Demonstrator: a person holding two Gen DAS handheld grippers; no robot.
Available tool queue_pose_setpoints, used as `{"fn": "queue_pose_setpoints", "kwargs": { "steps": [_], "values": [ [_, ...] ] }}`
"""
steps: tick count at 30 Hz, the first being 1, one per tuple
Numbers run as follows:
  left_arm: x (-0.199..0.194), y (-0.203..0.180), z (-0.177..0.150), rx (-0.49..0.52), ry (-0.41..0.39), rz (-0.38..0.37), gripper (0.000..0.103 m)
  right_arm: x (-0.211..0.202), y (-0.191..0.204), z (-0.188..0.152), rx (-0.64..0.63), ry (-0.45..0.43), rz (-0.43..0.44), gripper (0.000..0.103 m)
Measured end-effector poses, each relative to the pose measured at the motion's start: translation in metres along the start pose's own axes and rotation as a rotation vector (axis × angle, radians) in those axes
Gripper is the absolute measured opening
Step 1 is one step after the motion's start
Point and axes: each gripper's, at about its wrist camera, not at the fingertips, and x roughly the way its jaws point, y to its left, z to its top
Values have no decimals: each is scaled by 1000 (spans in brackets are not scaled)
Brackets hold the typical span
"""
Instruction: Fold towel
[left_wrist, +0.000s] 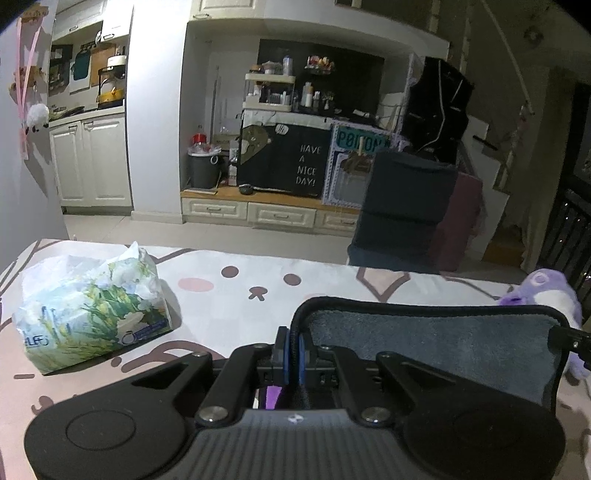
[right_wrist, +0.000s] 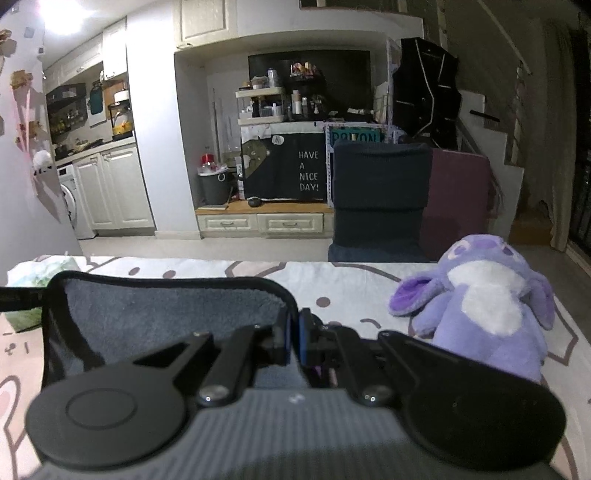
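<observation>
A grey towel (left_wrist: 436, 343) with a black hem is held up above the table, stretched between both grippers. My left gripper (left_wrist: 293, 349) is shut on the towel's left corner, the hem pinched between its blue pads. My right gripper (right_wrist: 294, 338) is shut on the towel's right corner; the towel (right_wrist: 173, 314) spreads to its left in the right wrist view. The other gripper's tip shows at each towel's far edge. The towel's lower part is hidden behind the grippers.
The table wears a white and pink cat-pattern cloth (left_wrist: 236, 295). A floral tissue pack (left_wrist: 92, 310) lies at the left. A purple plush toy (right_wrist: 487, 306) lies at the right. A dark chair (right_wrist: 380, 199) stands beyond the far edge.
</observation>
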Motion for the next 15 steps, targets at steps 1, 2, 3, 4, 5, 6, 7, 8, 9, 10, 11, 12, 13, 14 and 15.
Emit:
{"fn": "queue_pose_setpoints", "kwargs": {
  "steps": [1,2,3,4,5,6,7,8,9,10,11,12,13,14,15],
  "values": [
    [6,0,0,2,6,3,5,6,1,1,-2,5,-2,6],
    [12,0,-1,3,12,5,5,13,1,1,-4,12,-5,6],
    [16,-1,-1,6,16,8,5,21,2,1,-5,20,-6,6],
    [22,-1,-1,11,22,10,5,27,2,0,-7,28,-6,6],
    [27,-2,-2,17,29,13,5,32,3,-1,-10,36,-8,6],
    [33,-2,-3,23,36,17,5,39,3,-2,-14,45,-12,6],
    [37,-2,-4,28,43,21,5,45,4,-3,-17,52,-15,6],
    [42,-2,-5,32,51,22,5,54,4,-6,-20,60,-16,6],
    [46,-2,-6,37,58,23,5,60,5,-7,-23,70,-18,6],
    [50,-2,-8,40,66,24,5,66,5,-9,-26,80,-21,6],
    [54,-2,-9,41,72,24,5,72,5,-10,-27,88,-24,6],
    [58,-1,-10,44,77,22,5,78,5,-12,-28,97,-27,6],
    [61,-1,-11,49,81,23,5,83,5,-13,-30,106,-30,6],
    [64,-2,-12,56,84,25,5,87,4,-14,-29,111,-32,6],
    [67,-2,-13,64,88,28,5,92,4,-15,-26,115,-32,6]
  ]
}}
